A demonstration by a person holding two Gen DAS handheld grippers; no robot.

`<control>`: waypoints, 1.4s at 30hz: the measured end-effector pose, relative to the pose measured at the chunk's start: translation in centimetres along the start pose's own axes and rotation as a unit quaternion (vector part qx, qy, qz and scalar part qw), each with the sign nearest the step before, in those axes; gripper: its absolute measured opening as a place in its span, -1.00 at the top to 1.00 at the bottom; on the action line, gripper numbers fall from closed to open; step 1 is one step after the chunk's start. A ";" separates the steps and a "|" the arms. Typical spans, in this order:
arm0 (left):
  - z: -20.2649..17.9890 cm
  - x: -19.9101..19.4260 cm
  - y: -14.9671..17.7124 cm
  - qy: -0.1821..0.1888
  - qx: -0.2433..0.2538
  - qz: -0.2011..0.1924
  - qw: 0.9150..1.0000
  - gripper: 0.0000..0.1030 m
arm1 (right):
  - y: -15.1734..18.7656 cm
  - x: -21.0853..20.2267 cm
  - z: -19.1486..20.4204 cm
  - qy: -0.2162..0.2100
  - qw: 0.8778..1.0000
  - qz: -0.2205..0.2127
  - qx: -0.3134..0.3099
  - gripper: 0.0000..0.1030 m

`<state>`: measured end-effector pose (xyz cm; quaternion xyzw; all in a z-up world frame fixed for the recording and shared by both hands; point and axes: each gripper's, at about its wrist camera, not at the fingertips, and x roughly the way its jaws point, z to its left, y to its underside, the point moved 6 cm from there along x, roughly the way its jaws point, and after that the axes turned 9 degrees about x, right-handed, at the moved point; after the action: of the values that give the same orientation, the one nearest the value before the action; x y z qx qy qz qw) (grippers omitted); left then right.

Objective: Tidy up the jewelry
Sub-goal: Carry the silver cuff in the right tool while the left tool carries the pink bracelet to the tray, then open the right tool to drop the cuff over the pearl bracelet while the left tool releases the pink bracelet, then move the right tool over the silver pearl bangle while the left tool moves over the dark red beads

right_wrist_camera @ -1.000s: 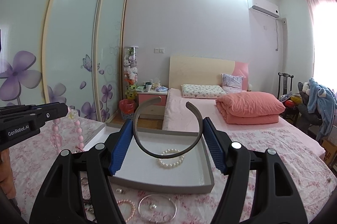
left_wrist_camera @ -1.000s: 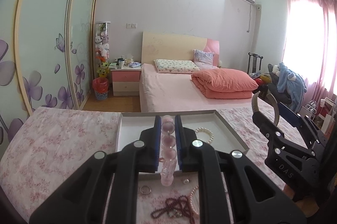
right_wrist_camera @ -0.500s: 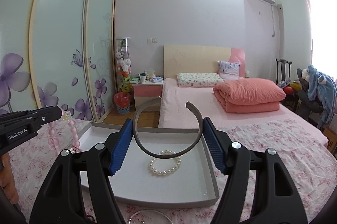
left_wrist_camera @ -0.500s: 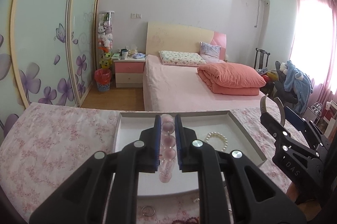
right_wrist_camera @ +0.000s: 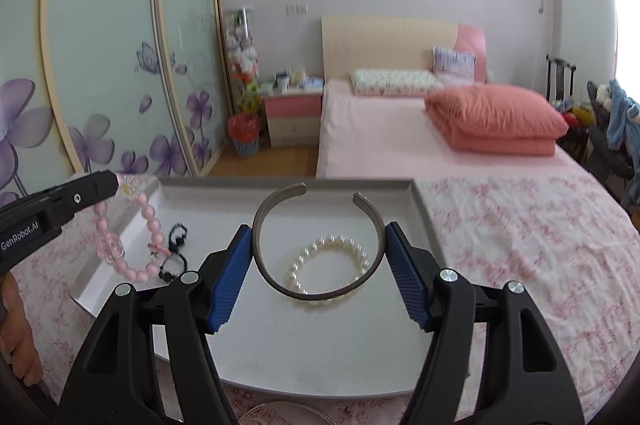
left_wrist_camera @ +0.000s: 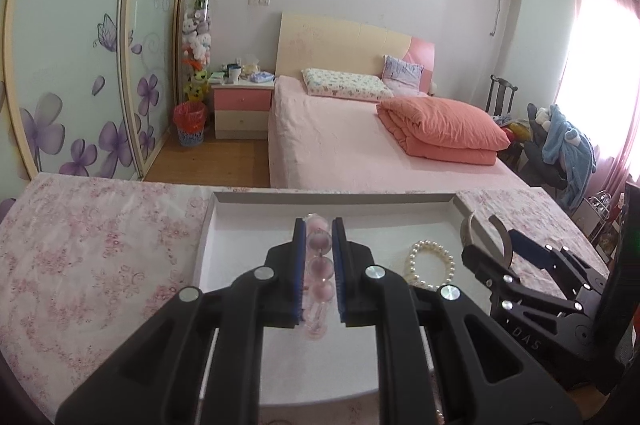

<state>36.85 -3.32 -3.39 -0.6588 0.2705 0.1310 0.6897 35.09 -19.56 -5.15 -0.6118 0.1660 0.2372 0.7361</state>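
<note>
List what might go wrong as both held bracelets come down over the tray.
The pink bead bracelet dangling from the left gripper may snag the black cord piece beneath it. The grey open metal cuff in the right gripper may land on the white pearl bracelet in the shallow grey tray.

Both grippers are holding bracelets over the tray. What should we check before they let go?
1. Left gripper shut on the pink bead bracelet: ok.
2. Right gripper shut on the grey open bangle: ok.
3. Both pieces over the tray: ok.
4. Bare tray floor under the pink bead bracelet: cannot tell; a small black item lies nearby.
5. Free spot under the bangle: not ok, the pearl bracelet lies right there.
</note>
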 end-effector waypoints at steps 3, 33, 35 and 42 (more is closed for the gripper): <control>0.3 1.0 0.5 -0.004 0.000 0.011 1.000 0.74 | 0.4 0.9 0.2 0.006 1.000 0.019 -0.003 -0.30; 4.1 -4.8 5.8 -0.016 -0.029 0.038 0.999 0.18 | 3.5 -4.6 -2.9 -0.003 0.999 0.047 -0.008 -0.30; 4.2 -5.7 6.9 -0.014 -0.028 0.044 0.999 0.12 | 4.4 -5.0 -3.0 -0.010 0.998 0.063 -0.011 -0.30; 4.3 -7.8 10.3 -0.008 -0.018 0.070 0.997 0.08 | 8.9 -5.5 -2.0 -0.028 0.989 0.137 -0.037 -0.30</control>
<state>25.79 3.23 -7.87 -0.6496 0.3082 0.1887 0.6689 25.70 -21.05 -9.94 -0.6030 0.2192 0.3590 0.6778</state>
